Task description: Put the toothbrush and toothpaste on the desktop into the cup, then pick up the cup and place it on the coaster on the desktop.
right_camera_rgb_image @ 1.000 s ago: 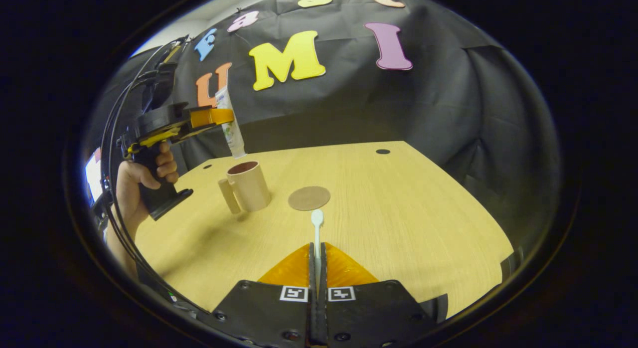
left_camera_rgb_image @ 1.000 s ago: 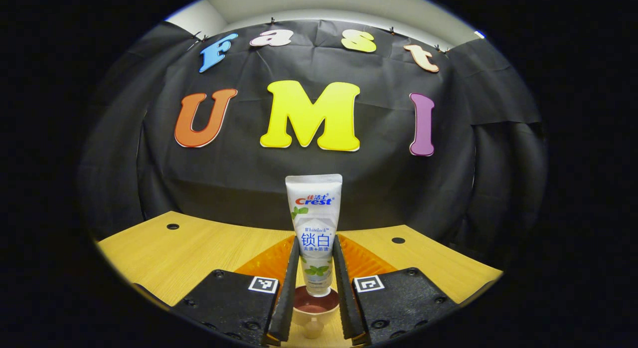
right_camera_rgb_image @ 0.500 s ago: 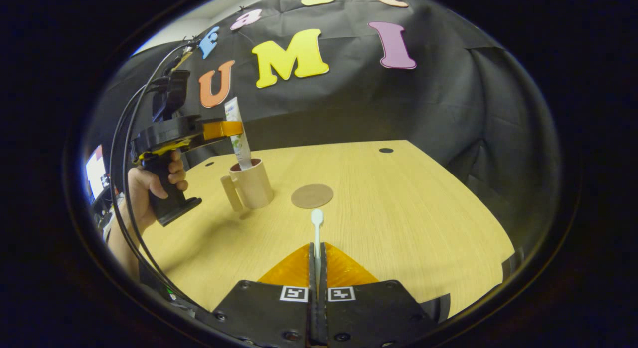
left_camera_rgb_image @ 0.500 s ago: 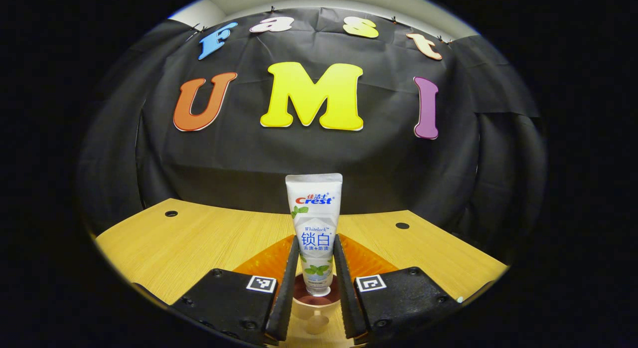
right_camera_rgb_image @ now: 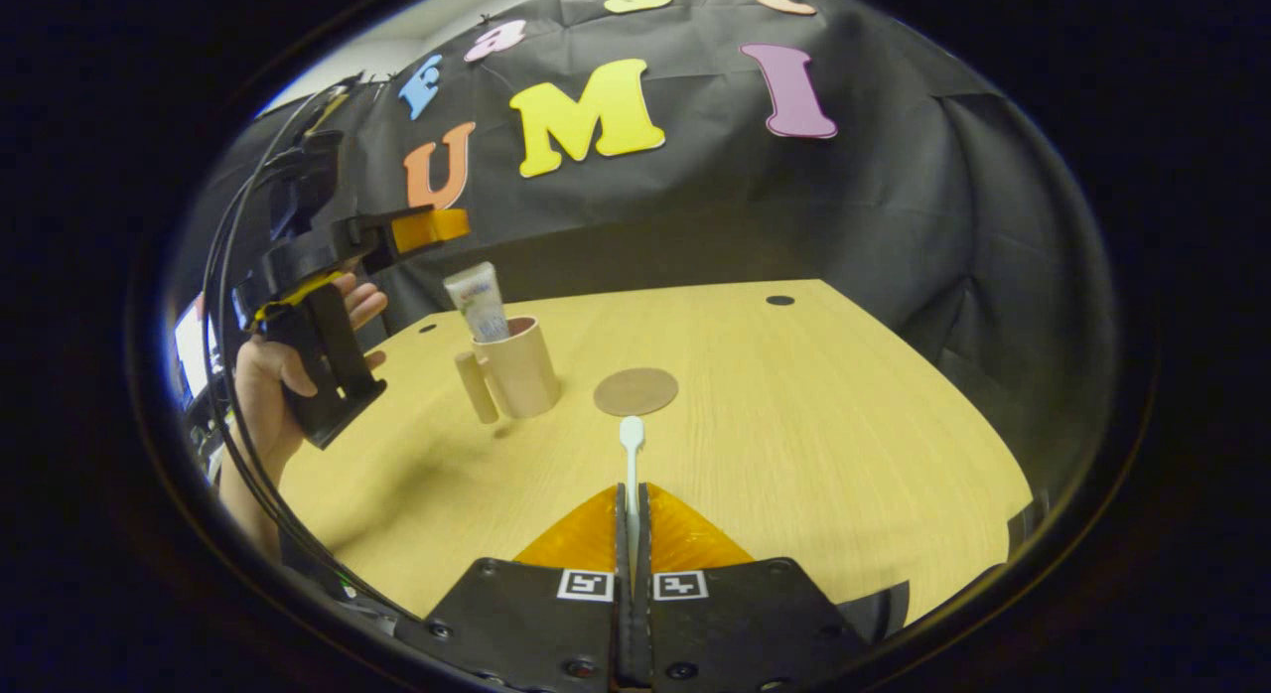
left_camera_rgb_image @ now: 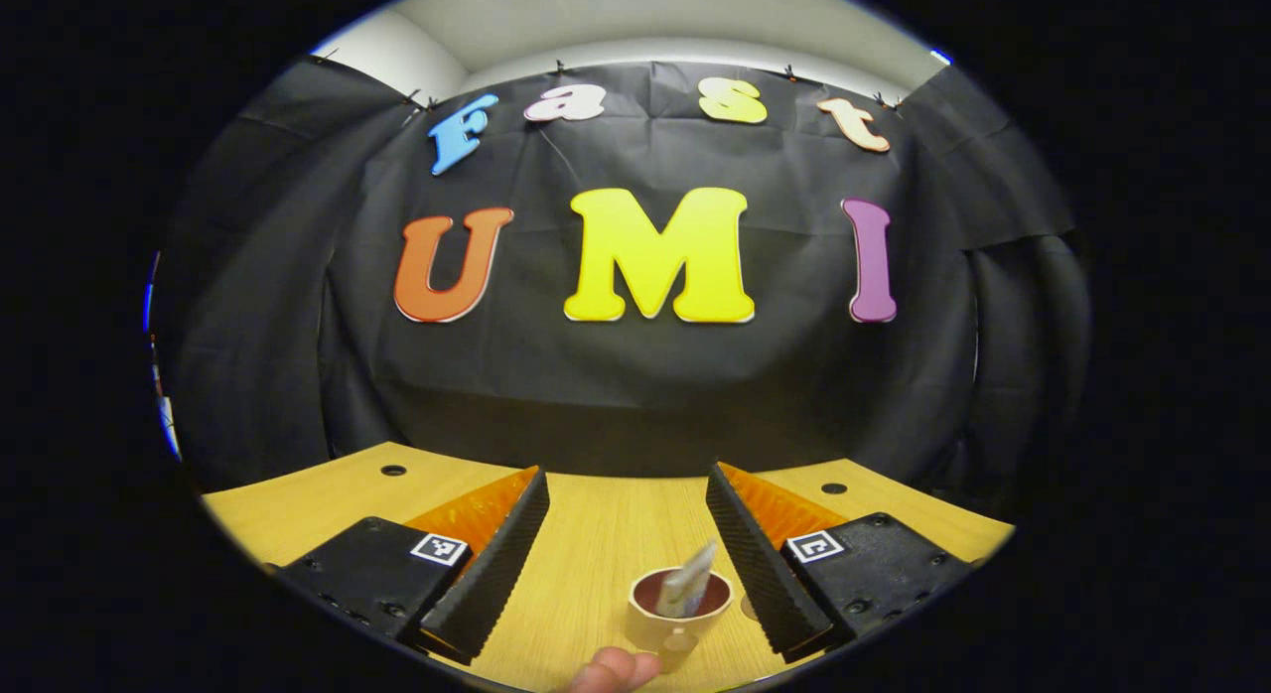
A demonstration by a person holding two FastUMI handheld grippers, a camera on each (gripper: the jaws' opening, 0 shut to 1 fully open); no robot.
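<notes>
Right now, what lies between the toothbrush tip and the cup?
In the right gripper view, bare desktop separates the toothbrush and cup; the coaster sits just right of that line.

cup (right_camera_rgb_image: 519, 365): beige outside, dark reddish-brown inside | toothpaste (right_camera_rgb_image: 479, 301): white tube, blue and red print | toothbrush (right_camera_rgb_image: 631, 465): white | coaster (right_camera_rgb_image: 635, 391): plain brown | desktop (right_camera_rgb_image: 814, 415): light wood grain, dark round holes

right tool (right_camera_rgb_image: 632, 514) grips toothbrush (right_camera_rgb_image: 631, 453); toothpaste (right_camera_rgb_image: 479, 301) in cup (right_camera_rgb_image: 521, 370).
</notes>
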